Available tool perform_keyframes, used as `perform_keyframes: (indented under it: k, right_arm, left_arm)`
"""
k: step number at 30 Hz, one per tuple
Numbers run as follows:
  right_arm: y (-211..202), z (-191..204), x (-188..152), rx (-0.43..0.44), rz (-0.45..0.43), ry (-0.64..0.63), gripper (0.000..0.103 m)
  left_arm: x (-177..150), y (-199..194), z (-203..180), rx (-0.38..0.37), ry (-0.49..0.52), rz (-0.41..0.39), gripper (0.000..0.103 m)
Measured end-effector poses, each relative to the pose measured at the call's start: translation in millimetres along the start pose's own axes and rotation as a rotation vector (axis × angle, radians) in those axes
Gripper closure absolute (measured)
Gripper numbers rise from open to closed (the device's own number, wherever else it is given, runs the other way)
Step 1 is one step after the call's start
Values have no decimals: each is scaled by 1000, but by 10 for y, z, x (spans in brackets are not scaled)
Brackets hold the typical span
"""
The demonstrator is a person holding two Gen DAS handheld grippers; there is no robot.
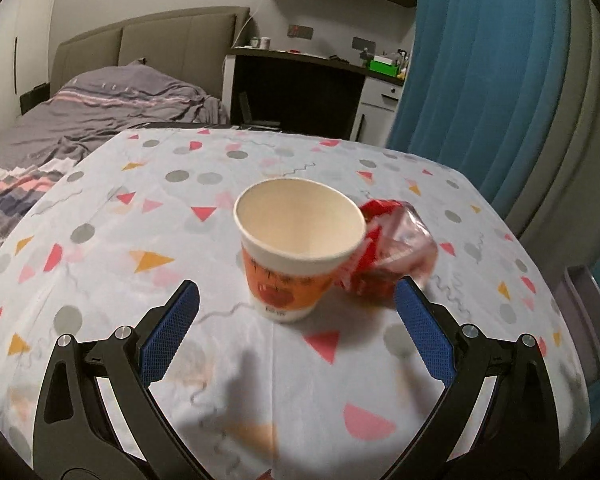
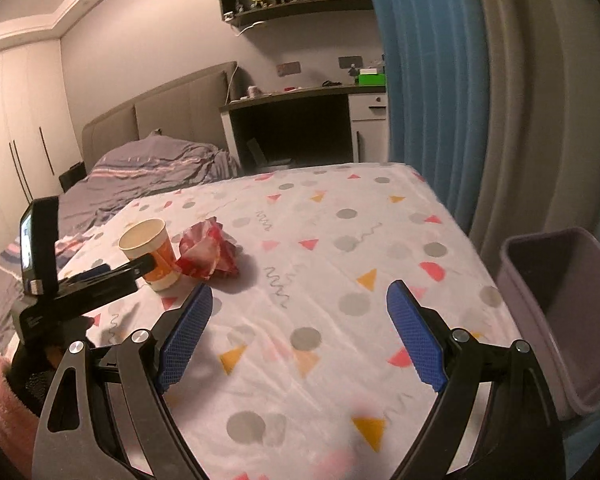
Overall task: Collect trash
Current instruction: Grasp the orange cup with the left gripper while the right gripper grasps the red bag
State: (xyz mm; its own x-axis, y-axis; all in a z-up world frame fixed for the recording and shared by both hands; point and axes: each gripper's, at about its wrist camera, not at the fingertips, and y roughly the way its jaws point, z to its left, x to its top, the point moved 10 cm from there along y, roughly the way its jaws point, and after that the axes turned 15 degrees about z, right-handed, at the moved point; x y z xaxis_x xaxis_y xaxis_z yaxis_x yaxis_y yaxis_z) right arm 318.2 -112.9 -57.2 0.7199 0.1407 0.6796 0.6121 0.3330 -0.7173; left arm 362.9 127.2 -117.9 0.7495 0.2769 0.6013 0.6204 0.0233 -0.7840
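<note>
An empty paper cup (image 1: 296, 252), white inside with an orange printed wall, stands upright on the patterned tablecloth (image 1: 140, 240). A crumpled red and clear wrapper (image 1: 392, 244) lies against its right side. My left gripper (image 1: 296, 292) is open, its blue pads on either side of the cup's base, just short of it. In the right wrist view the cup (image 2: 150, 254) and wrapper (image 2: 208, 254) sit at the left, with the left gripper (image 2: 128, 268) reaching toward the cup. My right gripper (image 2: 300, 292) is open and empty over the table's middle.
A grey plastic bin (image 2: 560, 320) stands off the table's right edge. A bed (image 1: 100, 116) lies beyond the table's far left. A desk (image 1: 300, 80) and blue curtain (image 1: 480, 80) stand behind.
</note>
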Motion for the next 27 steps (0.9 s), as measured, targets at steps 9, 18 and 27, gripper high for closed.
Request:
perform_keyframes:
  k: [9,18,27]
  right_arm:
    - [355,329,207,24,28,-47,21]
    - [845,745,355,32,79,-87,24]
    - [1203,1000,504,29,126,-99,37]
  left_arm:
    - [119,225,73,-72,-54,36,34]
    - [147,7,395,-65,-123,19,40]
    - [129,-141,867,-23,-234,10,40]
